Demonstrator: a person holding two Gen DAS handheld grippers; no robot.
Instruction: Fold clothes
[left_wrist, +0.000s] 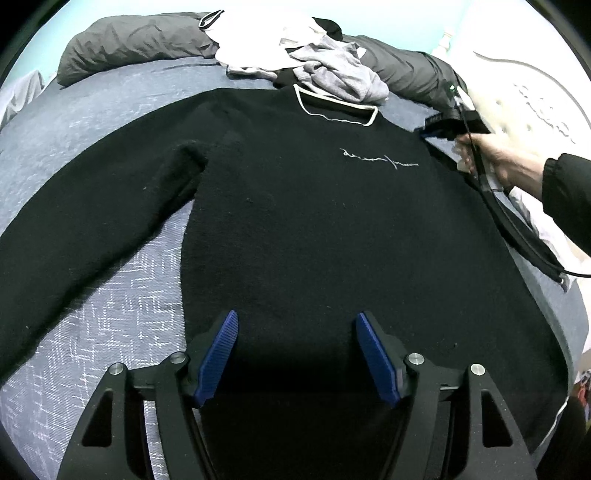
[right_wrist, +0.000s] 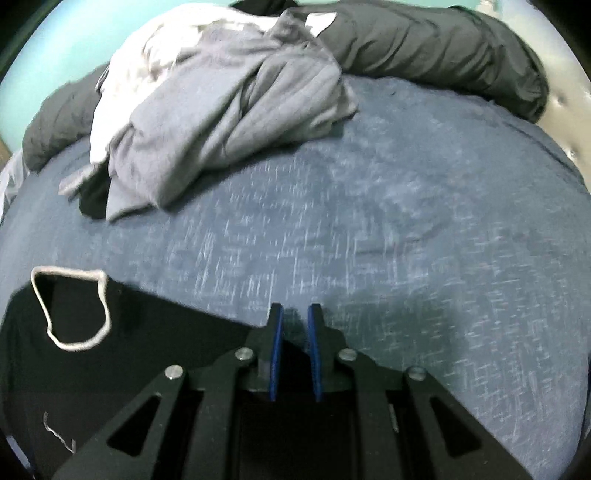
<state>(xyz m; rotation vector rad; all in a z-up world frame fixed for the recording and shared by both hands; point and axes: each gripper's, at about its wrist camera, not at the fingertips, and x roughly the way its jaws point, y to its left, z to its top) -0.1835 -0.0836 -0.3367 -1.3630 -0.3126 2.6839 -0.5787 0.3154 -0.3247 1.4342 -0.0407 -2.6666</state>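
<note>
A black sweater (left_wrist: 314, 221) with a white-edged collar (left_wrist: 332, 107) lies flat, front up, on the blue-grey bedspread (left_wrist: 110, 295). Its left sleeve (left_wrist: 92, 206) is spread out to the side. My left gripper (left_wrist: 295, 321) hovers open over the lower hem, with nothing between its blue pads. A hand (left_wrist: 498, 158) holds my right gripper (left_wrist: 432, 127) at the sweater's right shoulder. In the right wrist view, my right gripper (right_wrist: 295, 314) stands almost closed, with black sweater cloth (right_wrist: 147, 350) pinched between its pads. The collar (right_wrist: 70, 306) lies to its left.
A heap of grey and white clothes (left_wrist: 325, 66) (right_wrist: 221, 110) sits beyond the collar. Dark grey pillows (left_wrist: 136, 44) (right_wrist: 443, 48) line the far edge of the bed. A white tufted headboard (left_wrist: 535, 92) is at the right. Bare bedspread (right_wrist: 406, 240) stretches right of the sweater.
</note>
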